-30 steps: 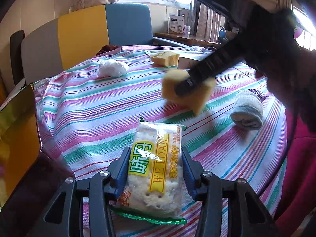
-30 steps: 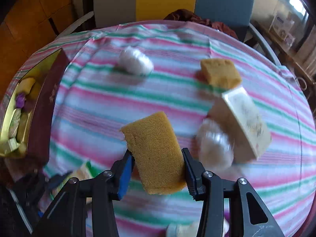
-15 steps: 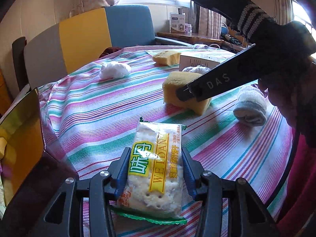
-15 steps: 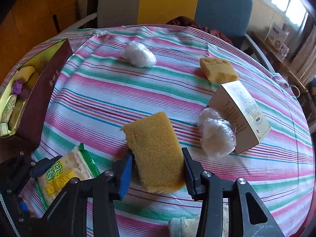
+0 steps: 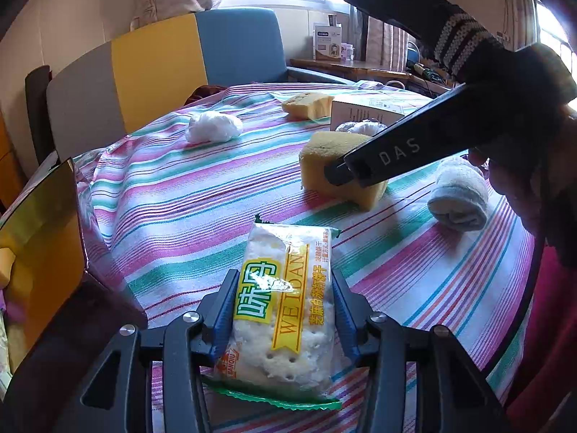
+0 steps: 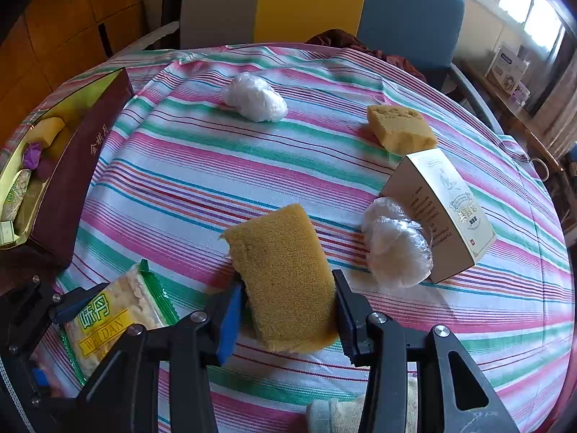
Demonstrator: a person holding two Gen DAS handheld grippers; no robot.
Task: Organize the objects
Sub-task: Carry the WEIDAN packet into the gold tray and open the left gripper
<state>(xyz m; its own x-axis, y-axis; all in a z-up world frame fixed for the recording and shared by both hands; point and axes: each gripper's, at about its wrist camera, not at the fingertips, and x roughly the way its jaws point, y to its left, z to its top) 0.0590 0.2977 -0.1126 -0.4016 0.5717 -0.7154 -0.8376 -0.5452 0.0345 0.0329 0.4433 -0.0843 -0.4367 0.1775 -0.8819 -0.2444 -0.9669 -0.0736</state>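
Observation:
My left gripper (image 5: 283, 310) is shut on a WEIDAN cracker packet (image 5: 285, 306), low over the striped tablecloth; the packet also shows in the right wrist view (image 6: 108, 321). My right gripper (image 6: 286, 306) is around a yellow sponge (image 6: 285, 274) that rests on the cloth. Its jaws have opened a little: the left pad stands off the sponge, the right is at its edge. The sponge also shows in the left wrist view (image 5: 331, 166).
An open maroon box (image 6: 79, 166) with gold lining holds several items at the table's left edge. On the cloth lie two white plastic wads (image 6: 256, 97) (image 6: 395, 241), a second sponge (image 6: 400, 128), a cream carton (image 6: 443, 213) and a rolled towel (image 5: 459, 195). Chairs stand behind.
My right gripper came down with the sponge from the air to the cloth and its jaws have loosened. The left gripper with the packet has hardly moved.

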